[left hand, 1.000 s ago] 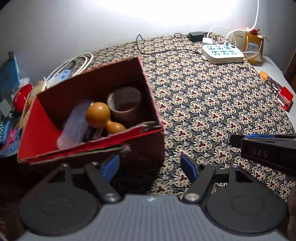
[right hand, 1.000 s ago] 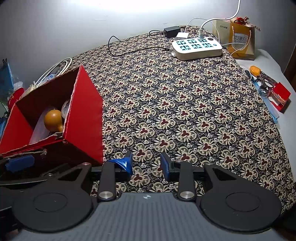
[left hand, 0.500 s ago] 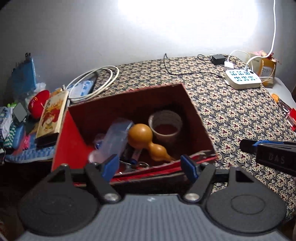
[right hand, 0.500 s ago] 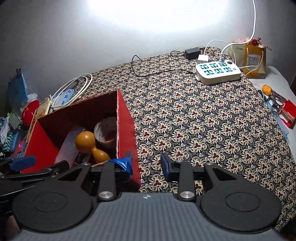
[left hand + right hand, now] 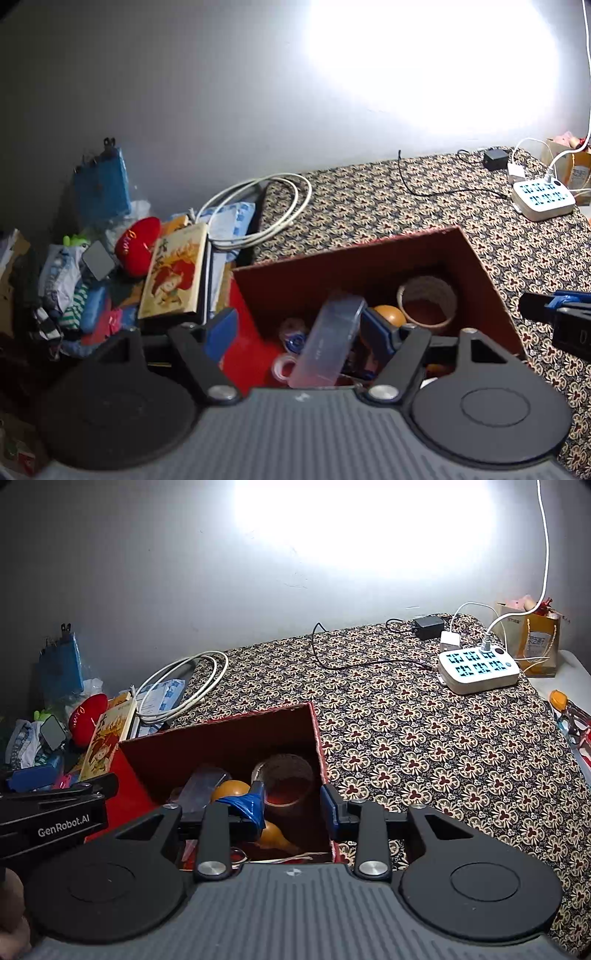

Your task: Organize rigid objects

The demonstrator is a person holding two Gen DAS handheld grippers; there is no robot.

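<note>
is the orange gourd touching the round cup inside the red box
Cannot tell. In the right wrist view the right hand-held gripper overlaps the spot where the orange gourd nears the round cup in the red box.

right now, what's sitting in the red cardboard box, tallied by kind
orange gourd-shaped piece: 1
round brownish cup: 1
clear plastic rectangular case: 1
small clear tape roll: 1
total: 4 that can be told apart in the red cardboard box; the smaller bits at its bottom are too hidden to count
</note>
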